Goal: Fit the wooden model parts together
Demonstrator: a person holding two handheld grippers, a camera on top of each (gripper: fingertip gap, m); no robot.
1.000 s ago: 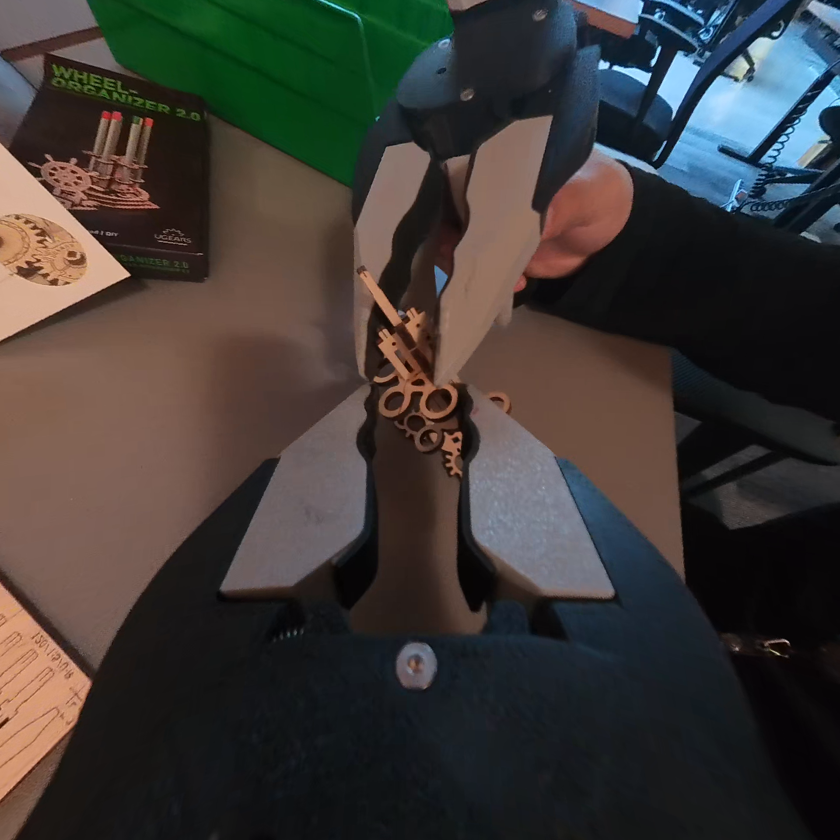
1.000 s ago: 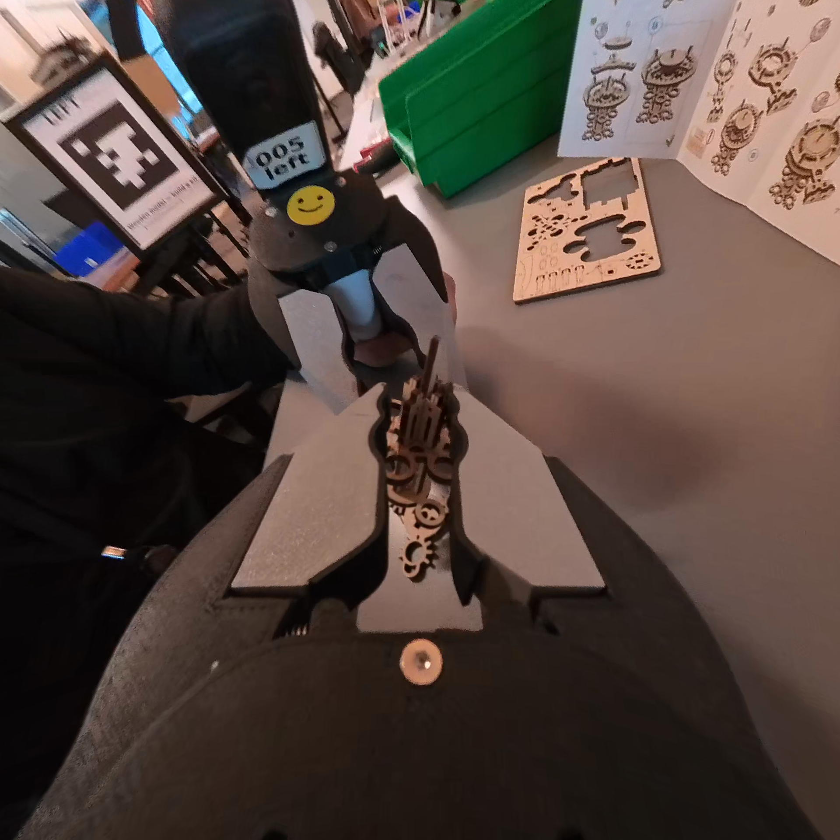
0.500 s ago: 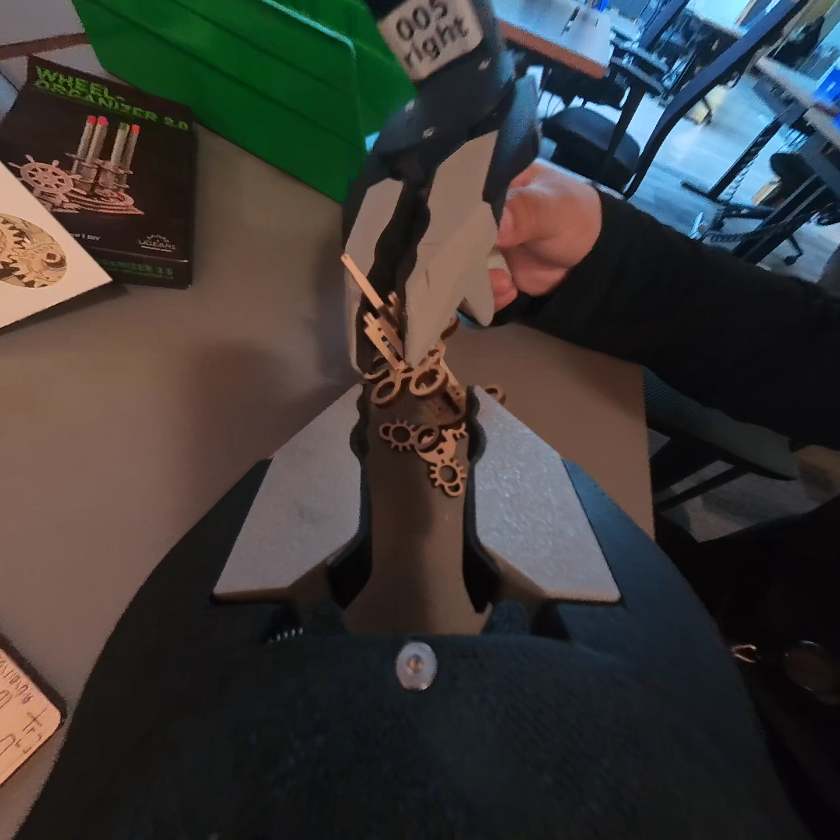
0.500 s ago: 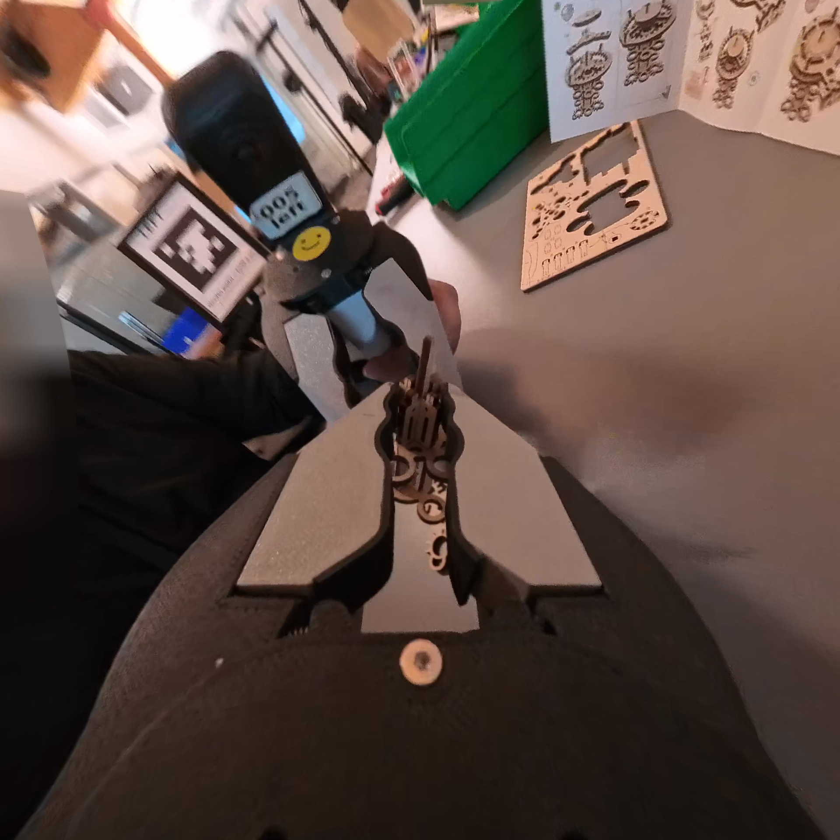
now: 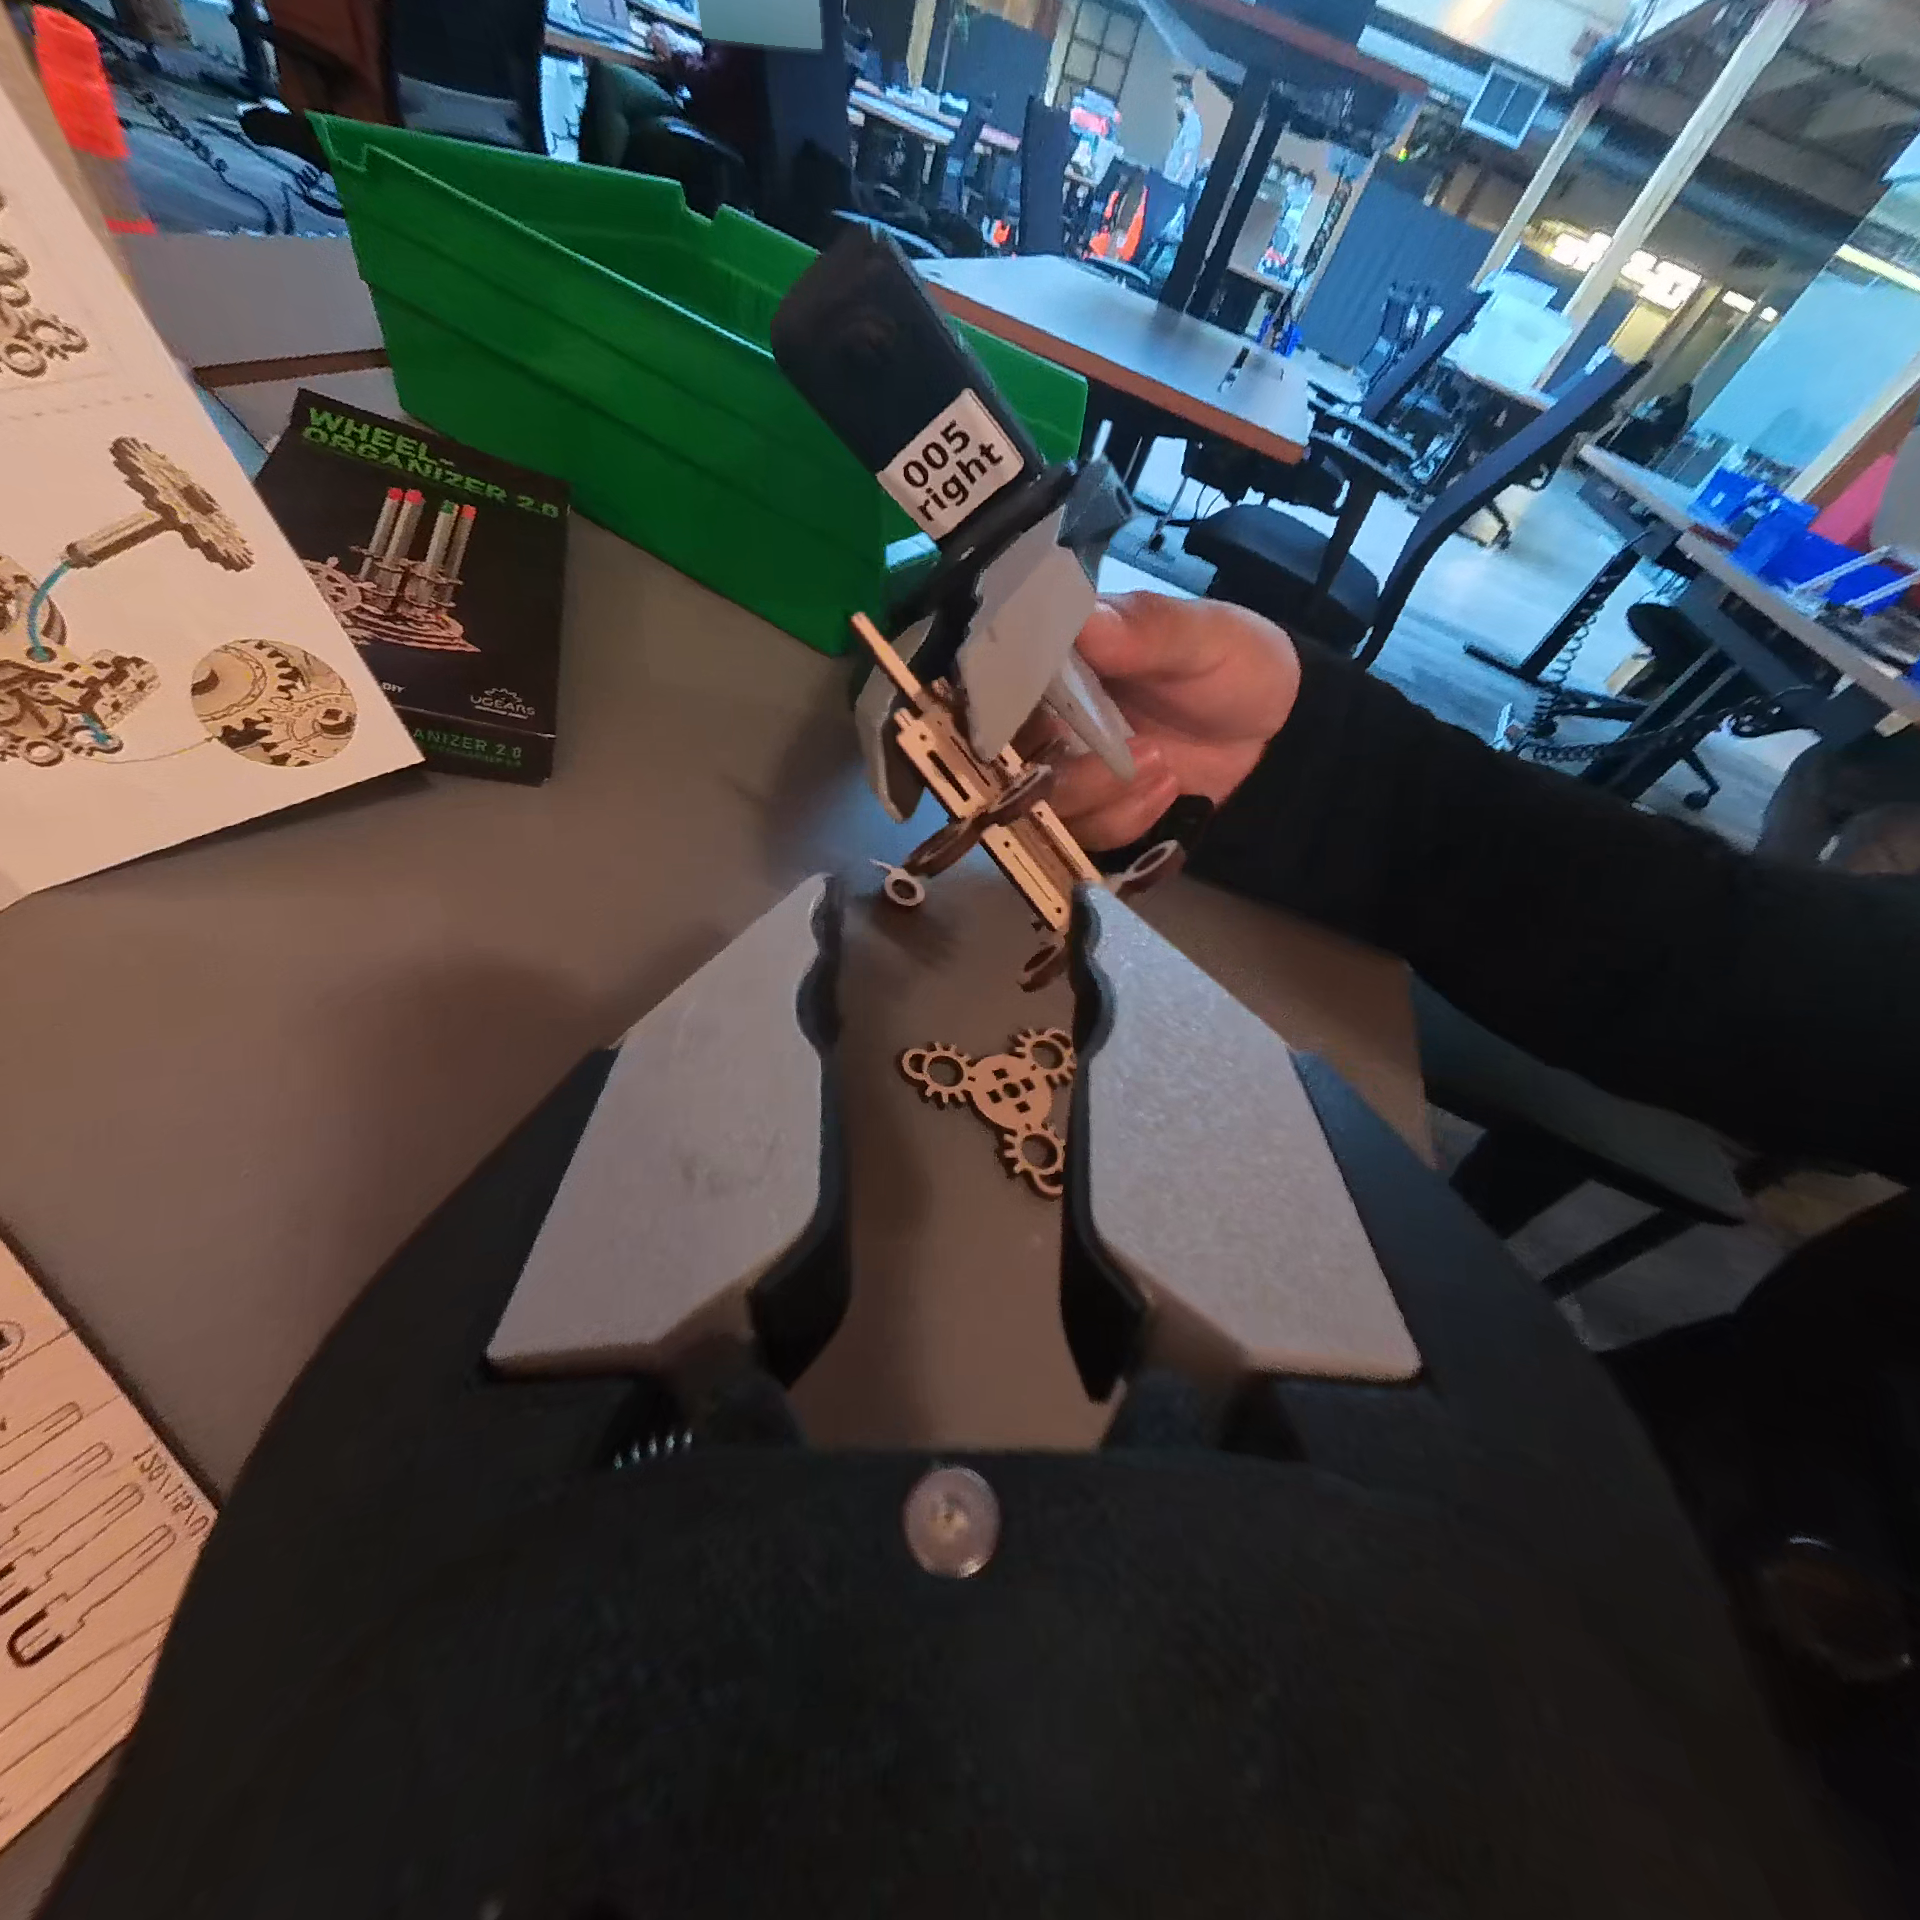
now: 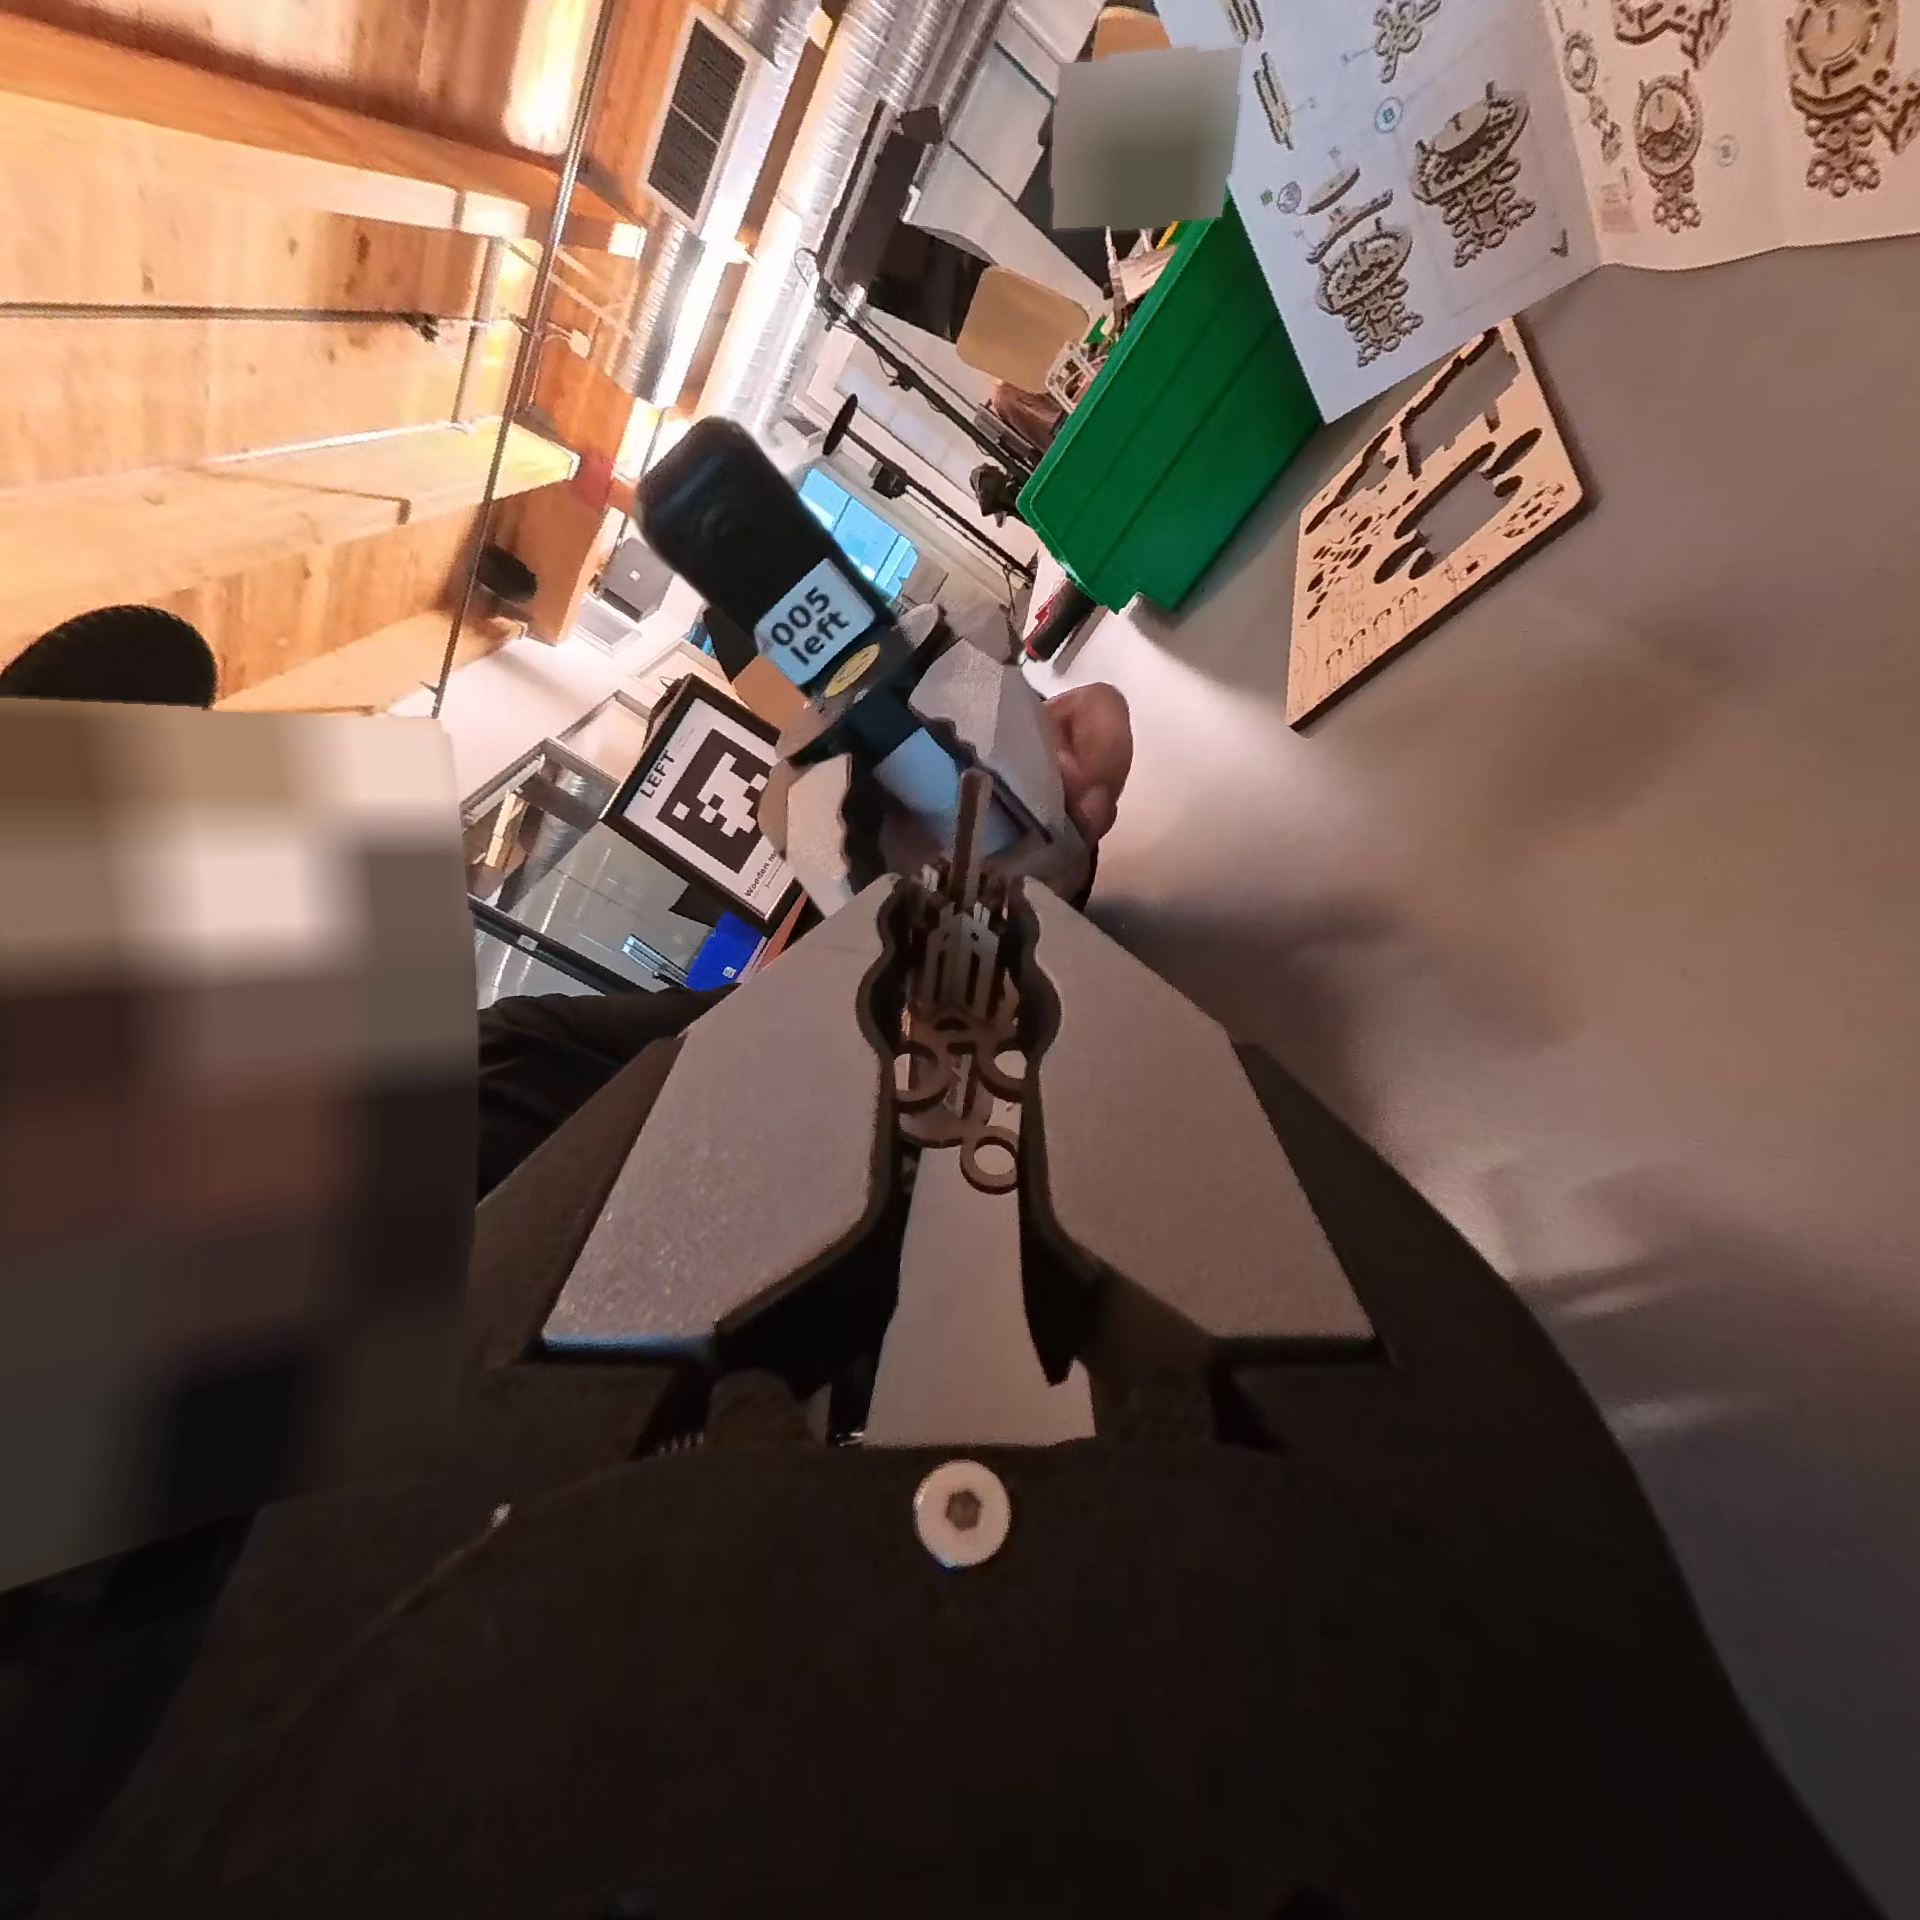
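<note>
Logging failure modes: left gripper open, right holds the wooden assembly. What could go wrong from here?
1. The three-gear plate lies loose between the open left gripper fingers, ungripped; a regrasp could push it away.
2. The right gripper pinches the wooden assembly at a tilt; pressing parts in could twist it.

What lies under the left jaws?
A flat three-lobed gear piece lies on the grey table, its right edge hidden by a finger. The jaws stand open, empty.
</note>
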